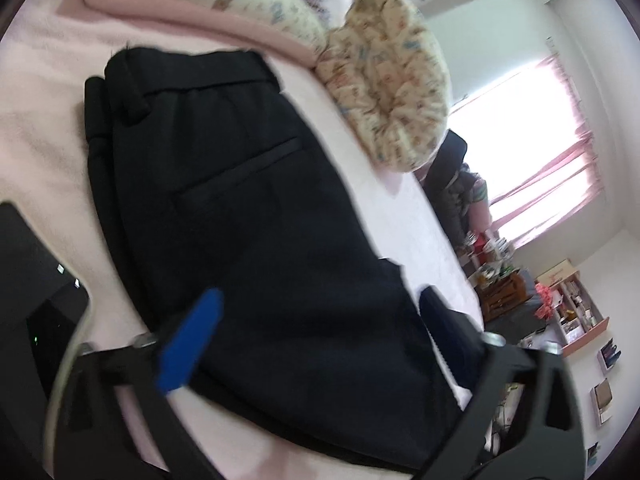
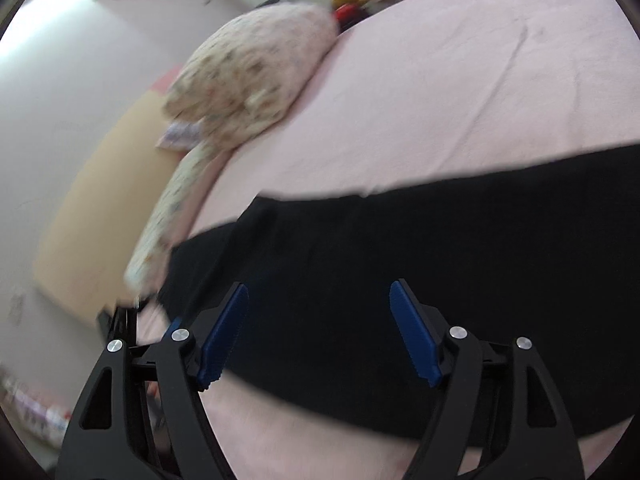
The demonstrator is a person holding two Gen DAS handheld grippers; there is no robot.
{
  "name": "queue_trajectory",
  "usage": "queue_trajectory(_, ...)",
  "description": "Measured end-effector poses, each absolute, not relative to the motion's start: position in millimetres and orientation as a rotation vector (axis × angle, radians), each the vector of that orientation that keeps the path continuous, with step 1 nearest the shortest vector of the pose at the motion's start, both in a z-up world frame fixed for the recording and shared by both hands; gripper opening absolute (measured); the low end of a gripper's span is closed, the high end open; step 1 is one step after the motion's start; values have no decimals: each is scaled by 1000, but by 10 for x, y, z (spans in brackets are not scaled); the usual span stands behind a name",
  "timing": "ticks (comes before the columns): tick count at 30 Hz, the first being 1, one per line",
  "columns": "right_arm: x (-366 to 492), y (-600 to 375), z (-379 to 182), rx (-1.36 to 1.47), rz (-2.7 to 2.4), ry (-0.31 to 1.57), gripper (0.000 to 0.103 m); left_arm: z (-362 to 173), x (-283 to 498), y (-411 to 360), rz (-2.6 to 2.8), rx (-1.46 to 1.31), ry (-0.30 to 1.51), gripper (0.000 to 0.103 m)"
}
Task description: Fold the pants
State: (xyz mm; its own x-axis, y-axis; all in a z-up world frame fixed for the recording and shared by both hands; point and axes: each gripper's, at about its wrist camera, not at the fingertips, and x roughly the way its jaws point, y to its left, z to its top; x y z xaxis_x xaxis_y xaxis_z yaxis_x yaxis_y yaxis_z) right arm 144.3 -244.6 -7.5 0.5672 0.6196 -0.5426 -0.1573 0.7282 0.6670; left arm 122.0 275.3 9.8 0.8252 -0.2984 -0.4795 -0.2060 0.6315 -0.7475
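Blue-padded fingers (image 1: 192,340) of the left gripper (image 1: 316,320) are seen spread wide over the black pants (image 1: 240,208), nothing being clasped between them. No brand, label or legible writing can be made out anywhere. The pants are laid flat on the pink bedsheet (image 1: 36,128), their long axis running from the waistband at the far end, beside the patterned pillow (image 1: 388,80), toward the camera. The right gripper (image 2: 318,330) is likewise held released above the dark cloth.
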Motion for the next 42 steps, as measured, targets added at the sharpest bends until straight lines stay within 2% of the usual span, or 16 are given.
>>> queue_trajectory(4, 1272, -2144, -188, 585, 655, 870, 78, 283, 1125, 2369, -232, -855, 555, 101)
queue_trajectory(6, 1264, -1970, -386, 530, 617, 949, 83, 245, 1168, 2183, -259, -819, 603, 101)
queue_trajectory(7, 1278, -1911, -512, 488, 589, 1000, 79, 160, 1233, 2091, -226, -794, 675, 101)
queue_trajectory(9, 1199, -1939, -451, 472, 587, 961, 79, -22, 1316, 2017, -179, -768, 770, 101)
queue_trajectory(10, 1175, -2002, -390, 493, 582, 957, 79, -21, 1327, 2006, -179, -744, 761, 101)
queue_trajectory(12, 1048, -2267, -201, 519, 540, 856, 81, -3, 1320, 1979, -171, -721, 756, 101)
queue_trajectory(14, 925, -2651, -86, 539, 427, 747, 91, -16, 1317, 1970, -161, -718, 746, 101)
queue_trajectory(17, 813, -3454, -157, 683, 193, 687, 92, -17, 1308, 1930, -150, -684, 737, 101)
queue_trajectory(22, 392, -4536, -161, 865, -7, 479, 95, -25, 1264, 1831, -130, -609, 728, 101)
queue_trajectory(25, 331, -4899, -451, 1057, -68, 528, 93, -31, 1233, 1817, -123, -587, 725, 101)
queue_trajectory(28, 103, -5065, -584, 1229, -47, 415, 91, -34, 1233, 1816, -124, -586, 721, 101)
queue_trajectory(37, 259, -5127, -670, 1164, -138, 512, 87, -39, 1250, 1767, -108, -545, 723, 101)
queue_trajectory(42, -4, -5042, -564, 1191, -232, 461, 88, -49, 1255, 1779, -110, -547, 719, 101)
